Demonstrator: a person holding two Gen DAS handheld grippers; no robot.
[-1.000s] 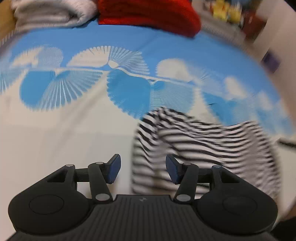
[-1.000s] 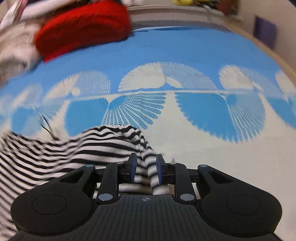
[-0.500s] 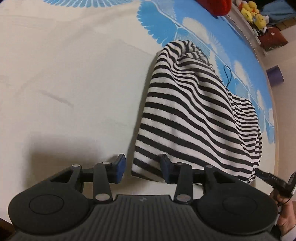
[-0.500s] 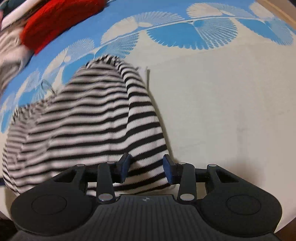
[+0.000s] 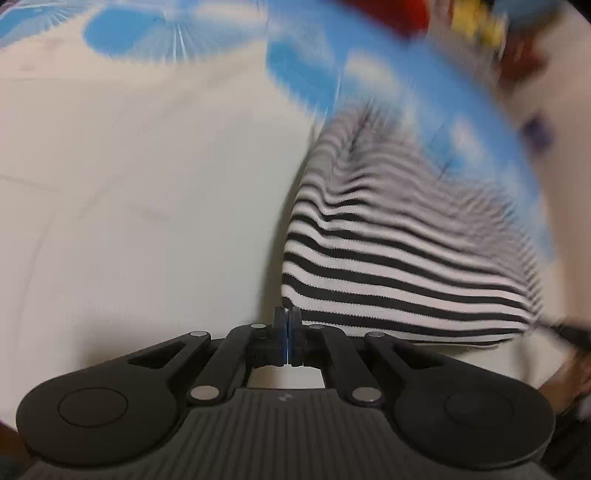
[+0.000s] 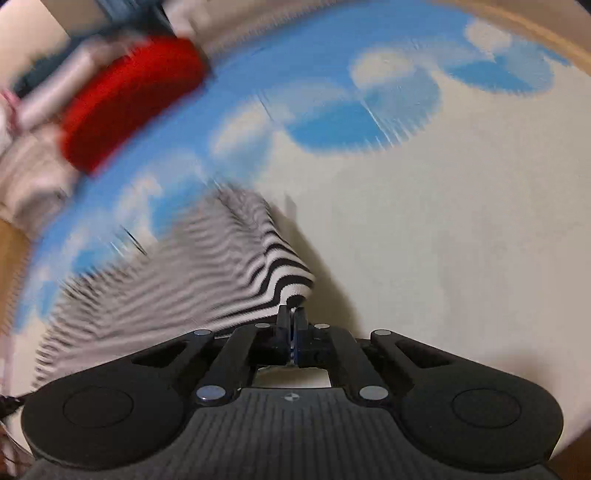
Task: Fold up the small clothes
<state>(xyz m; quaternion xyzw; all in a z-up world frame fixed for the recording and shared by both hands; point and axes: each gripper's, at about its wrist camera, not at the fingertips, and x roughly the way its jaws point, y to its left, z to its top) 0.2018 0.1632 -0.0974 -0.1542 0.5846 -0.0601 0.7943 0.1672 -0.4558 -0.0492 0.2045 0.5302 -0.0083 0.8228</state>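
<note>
A black-and-white striped garment (image 5: 406, 251) lies bunched on a bedsheet (image 5: 129, 184) printed with blue and white fans. In the left wrist view my left gripper (image 5: 287, 319) is shut, its tips pinching the garment's near left corner. In the right wrist view the same garment (image 6: 177, 280) spreads to the left, and my right gripper (image 6: 294, 314) is shut on its near right corner, with a bit of white hem showing between the pads. Both views are blurred with motion.
A red folded garment (image 6: 125, 103) and a grey one (image 6: 55, 99) lie at the far side of the sheet (image 6: 443, 221). A wooden edge (image 6: 535, 33) runs at the far right. A person's hand (image 5: 569, 369) shows at the lower right.
Both grippers have gone from open around the garment's near hem to shut on its corners. Both cameras have swung, and the views are now blurred.
</note>
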